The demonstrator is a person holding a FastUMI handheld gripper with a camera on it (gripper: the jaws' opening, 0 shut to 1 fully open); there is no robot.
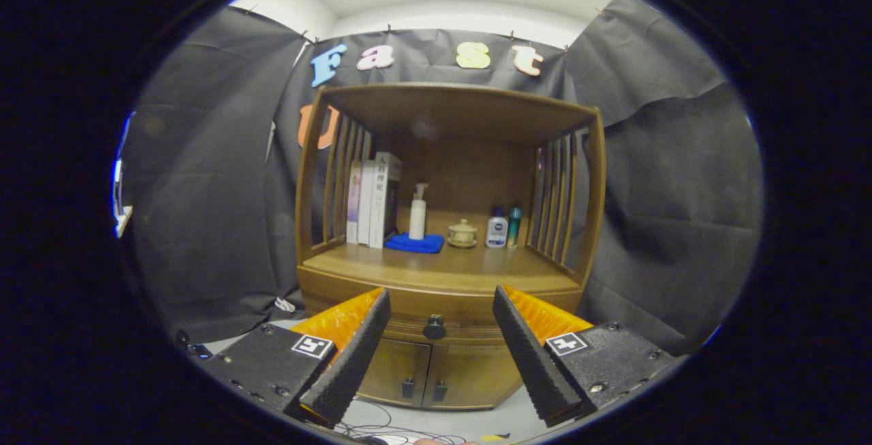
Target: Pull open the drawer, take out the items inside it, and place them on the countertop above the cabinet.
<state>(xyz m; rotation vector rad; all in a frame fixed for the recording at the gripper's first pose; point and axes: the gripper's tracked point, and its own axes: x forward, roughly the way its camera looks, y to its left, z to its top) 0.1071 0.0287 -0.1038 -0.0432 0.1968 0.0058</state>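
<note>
A booth draped in black cloth is being faced, with a brown wooden cabinet point(446, 254) standing against its back wall. The cabinet's surface point(436, 268) is being occupied toward its back edge by upright books point(371, 203), a white pump bottle point(417, 212), a folded blue cloth point(414, 243), a small lidded ceramic jar point(462, 233) and two little bottles point(504, 228). Below its front edge, the closed drawer point(436, 328) with its dark round knob point(434, 328) is being framed. The knob is likely being missed or slipped off if the approach is being made off-centre, and the contents cannot yet be judged. The tongs point(441, 302) are being held wide apart, with nothing gripped or touched.
</note>
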